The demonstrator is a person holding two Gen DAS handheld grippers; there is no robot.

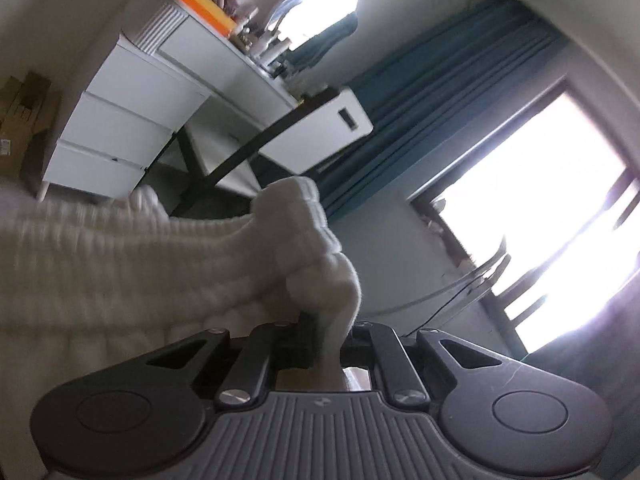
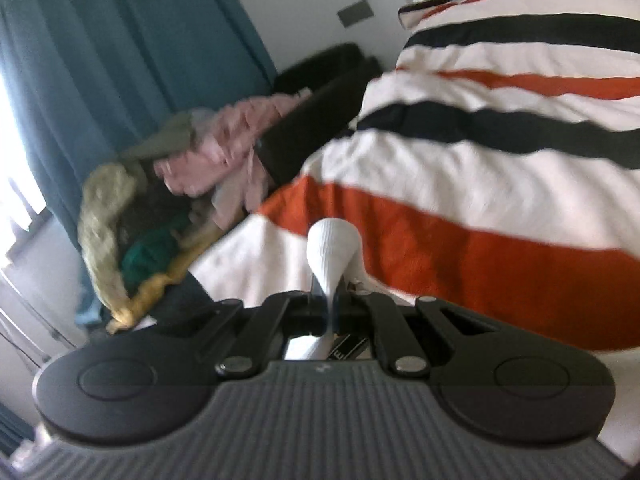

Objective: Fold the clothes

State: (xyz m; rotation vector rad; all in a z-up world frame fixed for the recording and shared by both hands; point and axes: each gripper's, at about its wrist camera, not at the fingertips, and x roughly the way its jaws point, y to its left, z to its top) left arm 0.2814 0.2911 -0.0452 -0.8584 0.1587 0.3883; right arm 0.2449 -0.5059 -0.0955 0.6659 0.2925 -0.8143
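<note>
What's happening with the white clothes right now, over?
Left gripper shut on white knit garment, lifted. Right gripper shut on white fabric above striped bedding. Clothes pile off to the side, nothing blocking.

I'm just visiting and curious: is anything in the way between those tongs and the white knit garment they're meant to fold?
Nothing visible is. The left tongs are already shut on a bunched part of the white knit garment, and the right tongs pinch a white fold above the striped bedding.
</note>
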